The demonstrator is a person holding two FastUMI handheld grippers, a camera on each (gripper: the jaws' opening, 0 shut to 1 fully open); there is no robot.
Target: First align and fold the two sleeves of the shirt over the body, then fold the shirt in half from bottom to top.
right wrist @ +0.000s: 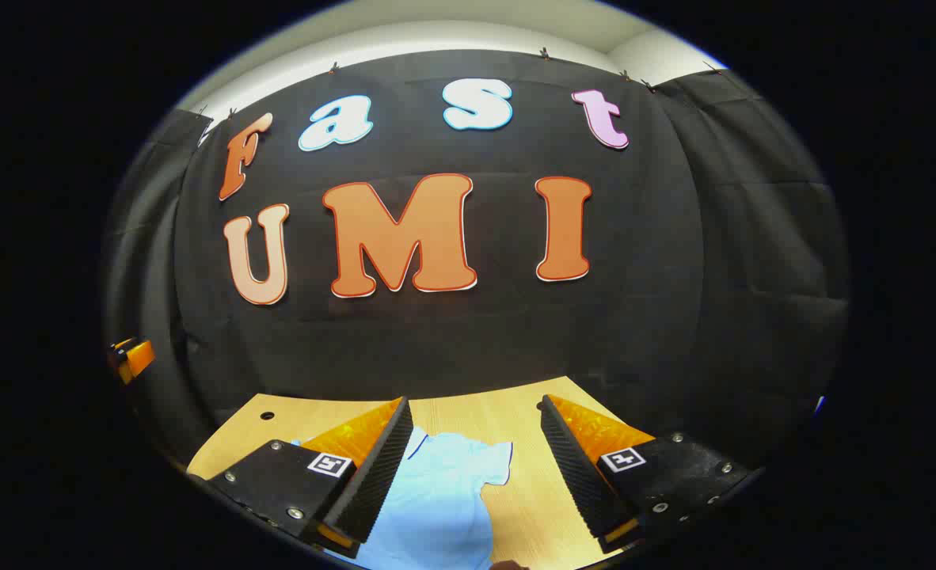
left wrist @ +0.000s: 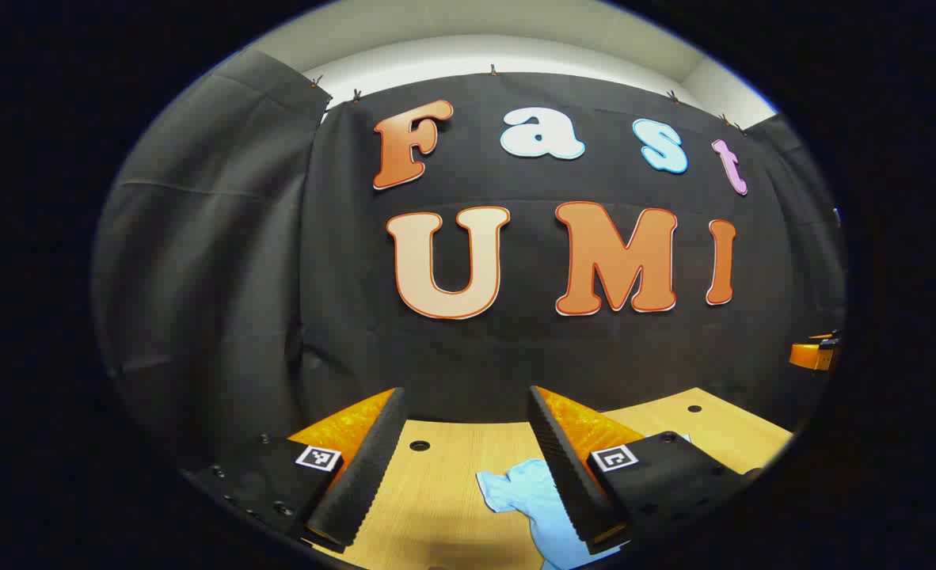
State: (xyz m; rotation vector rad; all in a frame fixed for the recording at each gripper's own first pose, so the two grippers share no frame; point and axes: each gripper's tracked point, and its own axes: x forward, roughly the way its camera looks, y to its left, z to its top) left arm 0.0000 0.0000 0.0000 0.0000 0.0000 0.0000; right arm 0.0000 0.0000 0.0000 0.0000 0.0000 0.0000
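Nearest us in the left gripper view, the left gripper (left wrist: 468, 467) stands spread wide with nothing between its fingers; in the right gripper view the right gripper (right wrist: 476, 467) is likewise spread and empty; below them we see the shirt (right wrist: 436, 499), pale blue, lying flat and unfolded on the wooden table (right wrist: 531, 419), one short sleeve (left wrist: 507, 487) splayed outward; beyond hangs the black cloth wall (right wrist: 468, 332).

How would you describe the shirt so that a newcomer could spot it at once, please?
Look at the light wooden table before the black cloth wall. The shirt lies flat on it, below both open grippers. It is pale blue, short-sleeved, and the only cloth item on the wood.
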